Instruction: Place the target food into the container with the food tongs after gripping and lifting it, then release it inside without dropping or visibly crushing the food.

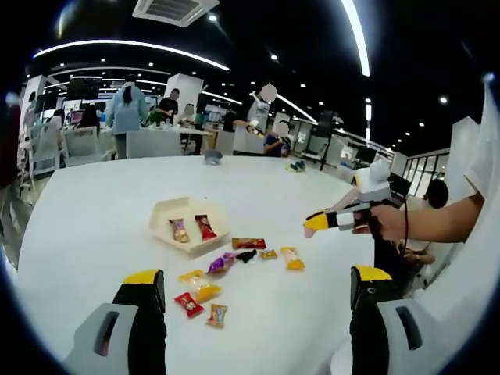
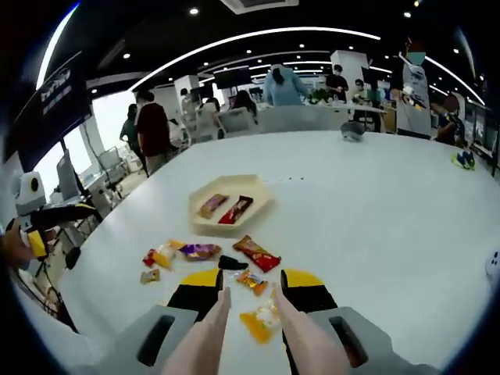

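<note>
White table [image 1: 94,211] under both views, people and desks far behind. Left gripper view, from left across: left gripper [image 1: 258,293] hovering above the near edge with its yellow-tipped jaws wide apart and nothing between them; ahead, a red packet [image 1: 187,305], an orange packet [image 1: 217,315] and a yellow packet [image 1: 199,284] close together; beyond them a shallow cream container [image 1: 166,211] with two wrapped snacks [image 1: 193,229] lying side by side inside; to its right a loose row of packets, purple [image 1: 219,264], black [image 1: 246,255], red-orange [image 1: 248,243], then a yellow-orange packet [image 1: 293,258]; further right, right gripper [image 1: 316,223] held in a hand [image 1: 388,223], above the table. Right gripper view: same container [image 2: 205,193] mid-table, scattered packets nearer. Beige food tongs [image 2: 246,328] rising between that gripper's jaws, arms slightly spread, tips either side of a yellow-orange packet still flat on the table, outside the container; contact with the packet not clear enough to tell.
</note>
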Available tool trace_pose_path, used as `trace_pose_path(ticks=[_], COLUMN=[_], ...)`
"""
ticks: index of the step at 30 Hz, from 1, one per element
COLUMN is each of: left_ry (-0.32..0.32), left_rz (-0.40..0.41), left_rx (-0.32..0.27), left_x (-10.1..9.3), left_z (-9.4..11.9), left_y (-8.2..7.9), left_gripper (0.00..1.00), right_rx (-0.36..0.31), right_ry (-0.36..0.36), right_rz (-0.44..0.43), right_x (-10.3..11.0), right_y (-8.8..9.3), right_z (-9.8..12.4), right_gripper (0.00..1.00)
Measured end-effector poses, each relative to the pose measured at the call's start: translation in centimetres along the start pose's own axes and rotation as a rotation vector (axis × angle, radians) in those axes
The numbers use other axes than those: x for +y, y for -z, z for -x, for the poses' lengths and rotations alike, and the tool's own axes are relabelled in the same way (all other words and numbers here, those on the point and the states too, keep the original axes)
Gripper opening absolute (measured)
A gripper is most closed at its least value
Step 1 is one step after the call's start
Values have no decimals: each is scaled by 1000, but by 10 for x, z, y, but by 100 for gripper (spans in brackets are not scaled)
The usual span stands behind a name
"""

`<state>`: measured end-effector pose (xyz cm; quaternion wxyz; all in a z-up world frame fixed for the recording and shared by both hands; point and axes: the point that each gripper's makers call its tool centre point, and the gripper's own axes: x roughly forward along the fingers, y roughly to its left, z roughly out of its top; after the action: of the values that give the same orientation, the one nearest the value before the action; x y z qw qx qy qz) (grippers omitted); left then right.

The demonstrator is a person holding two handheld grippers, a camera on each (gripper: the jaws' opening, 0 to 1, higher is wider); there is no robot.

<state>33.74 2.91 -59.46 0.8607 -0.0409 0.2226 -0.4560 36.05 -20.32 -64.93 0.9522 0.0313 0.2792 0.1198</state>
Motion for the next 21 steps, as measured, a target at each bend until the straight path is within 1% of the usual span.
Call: trace_pose_path(ticks=[1,3,6,8,10,12,13,14,16,19,20,21], left_ry=[2,9,8,-1,-14,-10,-5,-6,-19,-24,-35,-46], left_rz=[0,-19,-13,0,17,20,23,22,17,28,27,33], left_rx=[2,46,46,34,46,35,45,53,69,67,63,65], left_x=[0,-1,-3,-2,0,-2,-3,-3,-1,1,4,7], left_z=[-1,-5,-4,-4,-4,-5,-7,-7,-8,-8,-8,-8], left_y=[1,11,11,9,12,10,13,14,18,17,16,16], left_gripper=[99,99,99,99,99,99,99,99,99,99,99,99], right_rx=[2,14,18,24,32,32,42,45,51,49,49,51], right_ry=[-5,-24,-30,-31,-39,-54,-63,-66,-90,-116,-124,-124], right_rz=[10,49,58,59,53,72,94,95,123,150,176,180], right_x=[1,1,0,-2,-3,-1,-1,-1,0,3,1,-1], right_y=[0,3,3,4,4,4,7,7,10,8,9,9], right_z=[-1,-4,-8,-12,-16,-21,-26,-26,-31,-31,-34,-36], right_gripper=[29,29,29,29,29,29,29,29,29,29,29,29])
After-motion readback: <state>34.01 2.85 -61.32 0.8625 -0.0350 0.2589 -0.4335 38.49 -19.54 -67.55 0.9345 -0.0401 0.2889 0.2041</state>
